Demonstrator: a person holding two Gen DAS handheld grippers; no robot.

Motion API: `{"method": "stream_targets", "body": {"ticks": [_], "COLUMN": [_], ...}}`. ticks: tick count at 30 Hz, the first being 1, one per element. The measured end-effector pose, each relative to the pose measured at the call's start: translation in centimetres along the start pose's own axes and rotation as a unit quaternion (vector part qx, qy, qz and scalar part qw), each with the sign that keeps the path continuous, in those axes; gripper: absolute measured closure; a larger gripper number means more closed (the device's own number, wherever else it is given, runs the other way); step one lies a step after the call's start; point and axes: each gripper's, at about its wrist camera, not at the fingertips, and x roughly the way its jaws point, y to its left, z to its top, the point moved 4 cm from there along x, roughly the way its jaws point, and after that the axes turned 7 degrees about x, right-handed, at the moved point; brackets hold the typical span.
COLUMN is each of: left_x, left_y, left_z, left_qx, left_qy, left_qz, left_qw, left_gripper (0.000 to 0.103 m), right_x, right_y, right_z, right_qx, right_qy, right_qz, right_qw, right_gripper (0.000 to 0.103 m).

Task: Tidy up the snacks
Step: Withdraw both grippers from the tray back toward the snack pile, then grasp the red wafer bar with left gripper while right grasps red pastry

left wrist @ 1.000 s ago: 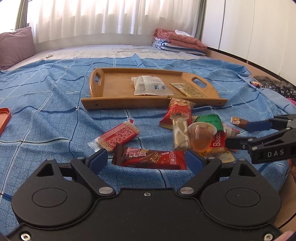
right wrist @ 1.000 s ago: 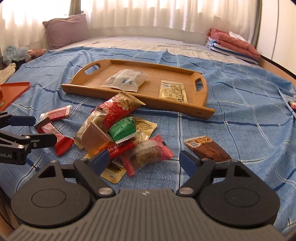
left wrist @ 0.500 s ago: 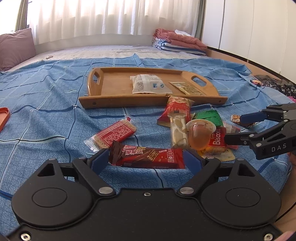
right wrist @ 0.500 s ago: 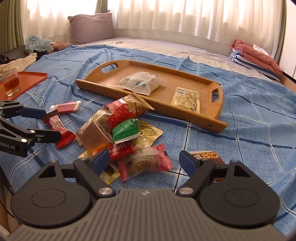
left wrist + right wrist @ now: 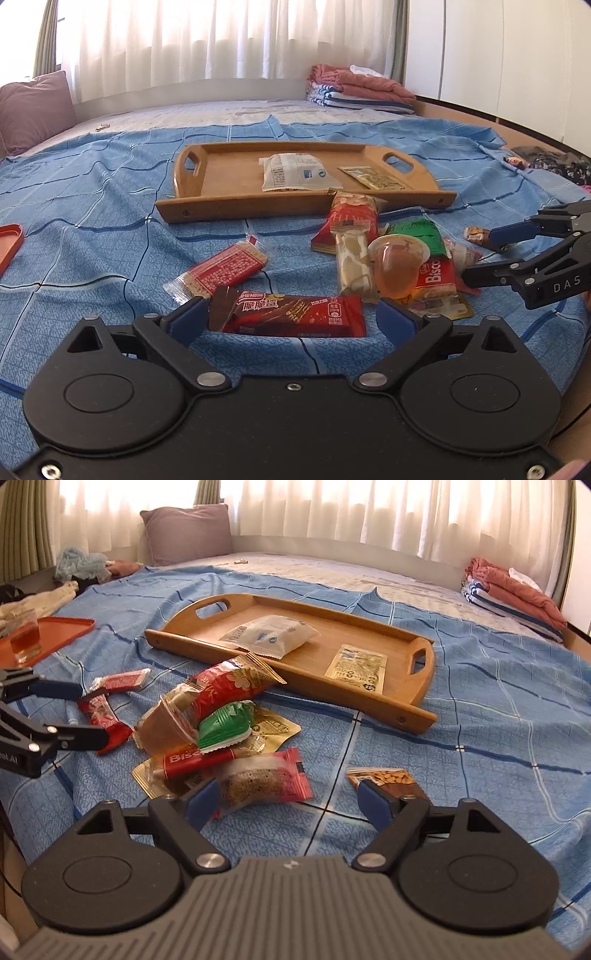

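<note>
The left gripper [image 5: 290, 319] is opening around the red chocolate bar [image 5: 295, 314]; the right gripper [image 5: 290, 805] is open over the bed [image 5: 480, 709]

Daylight floods in through the white curtains [image 5: 229, 37] along the far wall, and the fabric glows almost blown out, most strongly in the right wrist view. The blue bedspread [image 5: 92, 206] is evenly and brightly lit, with only soft, short shadows under the snack wrappers. Glossy packaging and the clear jelly cup [image 5: 397, 267] catch small highlights. Both views are sharp in the middle, with no motion blur. Fisheye distortion bends the bed's edges and the wardrobe [image 5: 517, 59] at far right, and dark vignetting rounds off the corners. The near black body of each hand-held gripper looks slightly soft.
</note>
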Motion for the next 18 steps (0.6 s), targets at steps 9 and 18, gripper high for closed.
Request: {"method": "stream_targets", "body": {"ticks": [9,18], "left_x": [1.2,2.0], "left_y": [0.2,-0.5], "left_z": [-0.5,-0.5], "left_qx": [-0.013,0.004], "left_qy": [0.021,0.022], "left_qz": [0.003,0.008], "left_qw": [0.9997,0.9997], "left_gripper": [0.002,0.002], "right_x": [2.3,2.7], "right_y": [1.5,1.5], "right_z": [0.2,-0.3], "right_qx": [-0.01,0.024], "right_qy": [-0.01,-0.021], "right_qz": [0.015,0.017], "right_qw": [1.0,0.999], "right_gripper": [0.015,0.015]}}
